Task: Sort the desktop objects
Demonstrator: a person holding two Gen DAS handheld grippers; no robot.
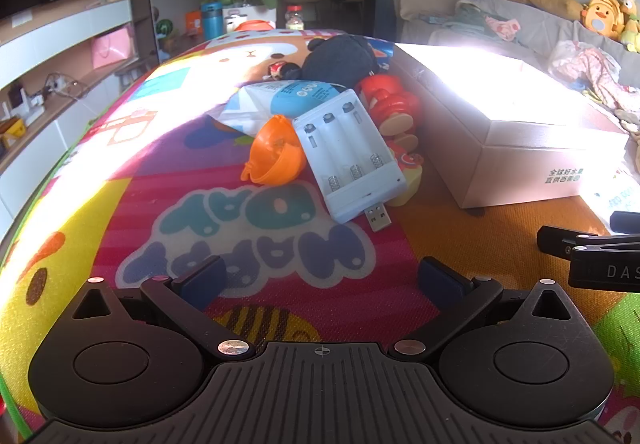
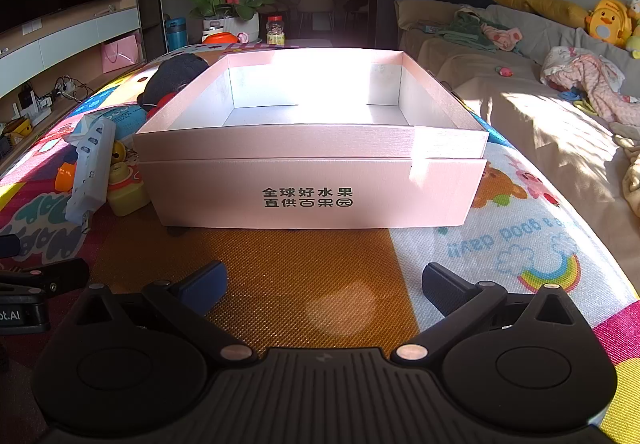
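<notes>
Your left gripper (image 1: 322,278) has its jaws spread wide with nothing between them, only the colourful play mat (image 1: 132,180) that covers the worktop. It tilts down toward the heap of things to be sorted, which lies ahead of it and well clear of the fingertips. That suits a first reach: open jaws, aimed at the pile, no commitment yet.

The pile is bunched against the left wall of the pink box (image 2: 312,180), so whatever you lift has only a short way to travel. Nearest you is the white battery charger (image 1: 346,156), lying slanted on top of the other things with its plug end pointing toward you and hanging just off the mat. Touching its left side is an orange capsule half (image 1: 274,152), open side up. Behind them are a blue-and-white packet (image 1: 280,100), a dark plush toy (image 1: 340,58) and a red and yellow toy (image 1: 394,112) wedged between the charger and the box. Because the charger rests on top, it looks like the sensible first pick; pulling at anything under it would likely tip it.

Your right gripper (image 2: 324,284) is also wide open and empty, squared up to the front of the box. The box is open at the top, and the part of its floor you can see is bare, though glare washes out much of it. So sorting seems not yet begun.
</notes>
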